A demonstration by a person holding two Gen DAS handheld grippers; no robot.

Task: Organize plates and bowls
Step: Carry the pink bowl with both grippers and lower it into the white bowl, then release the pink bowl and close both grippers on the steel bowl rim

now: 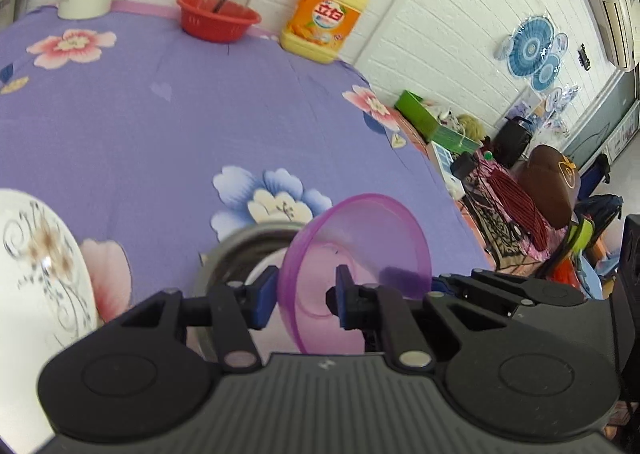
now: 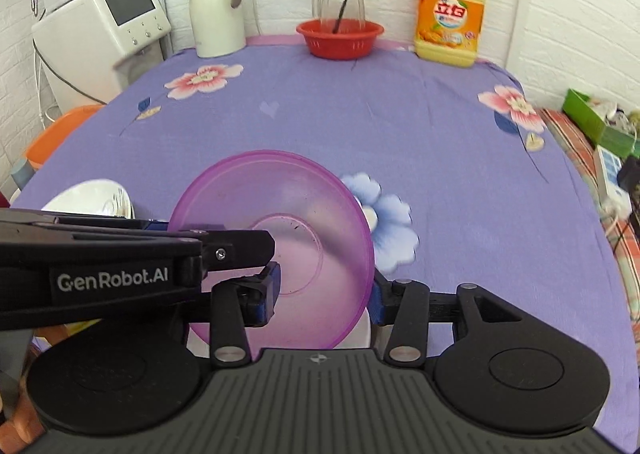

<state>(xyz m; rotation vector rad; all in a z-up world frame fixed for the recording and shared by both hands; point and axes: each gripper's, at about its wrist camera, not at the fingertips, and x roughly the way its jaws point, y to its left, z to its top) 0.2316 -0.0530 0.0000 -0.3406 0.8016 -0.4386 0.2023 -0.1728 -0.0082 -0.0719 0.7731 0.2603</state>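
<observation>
My left gripper [image 1: 306, 296] pinches the tilted purple bowl's [image 1: 356, 254] rim, lifted above the floral tablecloth [image 1: 200, 114]. My right gripper [image 2: 326, 292] straddles that bowl's far rim, pads apart, not pressing. A white flowered plate [image 1: 36, 262] stands left. Farther back sits a red basket [image 2: 340, 38].

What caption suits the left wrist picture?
Left tool clamps a tilted purple bowl by its wall above a flowered tablecloth.
</observation>
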